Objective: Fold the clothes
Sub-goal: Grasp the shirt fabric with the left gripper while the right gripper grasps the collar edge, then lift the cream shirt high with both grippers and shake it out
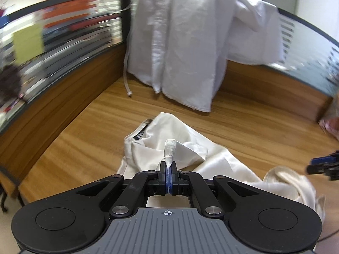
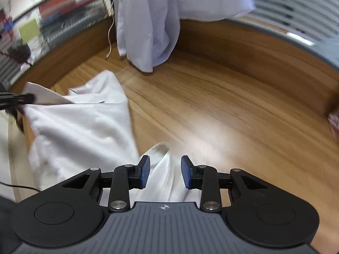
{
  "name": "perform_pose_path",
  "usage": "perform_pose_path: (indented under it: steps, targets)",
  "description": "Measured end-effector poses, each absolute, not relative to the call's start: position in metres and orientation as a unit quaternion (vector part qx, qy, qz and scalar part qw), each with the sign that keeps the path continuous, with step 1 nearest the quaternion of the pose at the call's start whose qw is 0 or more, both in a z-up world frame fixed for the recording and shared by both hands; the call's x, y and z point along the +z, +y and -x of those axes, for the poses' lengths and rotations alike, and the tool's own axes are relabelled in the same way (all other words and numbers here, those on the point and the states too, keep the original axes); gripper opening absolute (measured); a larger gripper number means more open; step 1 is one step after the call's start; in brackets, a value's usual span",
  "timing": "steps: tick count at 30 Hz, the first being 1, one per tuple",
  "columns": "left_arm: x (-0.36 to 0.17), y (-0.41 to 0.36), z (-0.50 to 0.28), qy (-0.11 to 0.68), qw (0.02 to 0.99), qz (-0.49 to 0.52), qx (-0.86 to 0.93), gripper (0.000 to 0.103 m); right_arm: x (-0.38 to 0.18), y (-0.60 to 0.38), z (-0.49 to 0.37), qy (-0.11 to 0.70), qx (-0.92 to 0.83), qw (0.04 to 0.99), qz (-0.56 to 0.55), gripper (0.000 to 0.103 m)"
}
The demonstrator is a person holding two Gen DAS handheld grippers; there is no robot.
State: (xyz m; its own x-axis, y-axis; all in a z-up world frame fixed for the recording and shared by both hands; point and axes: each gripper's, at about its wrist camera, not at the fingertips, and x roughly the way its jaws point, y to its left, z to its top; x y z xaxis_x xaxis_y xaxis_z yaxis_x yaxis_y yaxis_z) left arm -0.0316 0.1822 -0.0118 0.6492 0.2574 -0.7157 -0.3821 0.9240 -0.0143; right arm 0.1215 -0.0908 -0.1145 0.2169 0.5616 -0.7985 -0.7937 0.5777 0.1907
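**Left claw pinching cream garment, right claw not yet on it**

My left claw (image 1: 168,176) is pressed together on a thin twist of the cream garment (image 1: 169,139); a small wad of cloth sticks up just ahead of the fingertips. The rest of the garment lies crumpled on the wooden table (image 1: 84,139), spreading ahead of this claw and off to its right. A dark label shows at the collar, ahead and slightly left.

My right claw (image 2: 165,174) is spread, its blue pads (image 2: 145,172) standing either side of a fold of the same garment, not touching it as far as I can judge. The bulk of the cloth lies to this claw's left.

Risks, my judgement:
- The left pinch holds very little fabric. A pull could slip it free, or drag the whole heap rather than open it.
- If the right claw closes here it may catch several layers at once, so the garment would bunch instead of spreading flat.
- Both views are motion-blurred, so edge positions are uncertain.

Surroundings: a white cloth (image 1: 186,42) hangs over the partition well ahead of both claws, its lower edge resting on the table, with a cord (image 1: 126,72) dangling beside it. It limits the room for spreading forward. Something pinkish (image 2: 334,122) sits far right, unidentifiable.
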Motion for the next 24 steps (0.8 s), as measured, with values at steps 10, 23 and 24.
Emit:
perform_pose_path:
  steps: [10,23,24]
  targets:
    - [-0.010,0.177,0.037,0.352,0.896,0.138,0.233,0.003,-0.166,-0.036,-0.169,0.501,0.484,0.692,0.190,0.028]
    - [0.000,0.198,0.023,0.305,0.914,0.127,0.236,0.003,-0.145,-0.122,-0.179,0.495,0.374,0.779,0.094,0.001]
    - [0.001,0.201,0.021,0.306,0.914,0.125,0.237,0.003,-0.141,-0.137,-0.178,0.495,0.359,0.787,0.079,0.001]
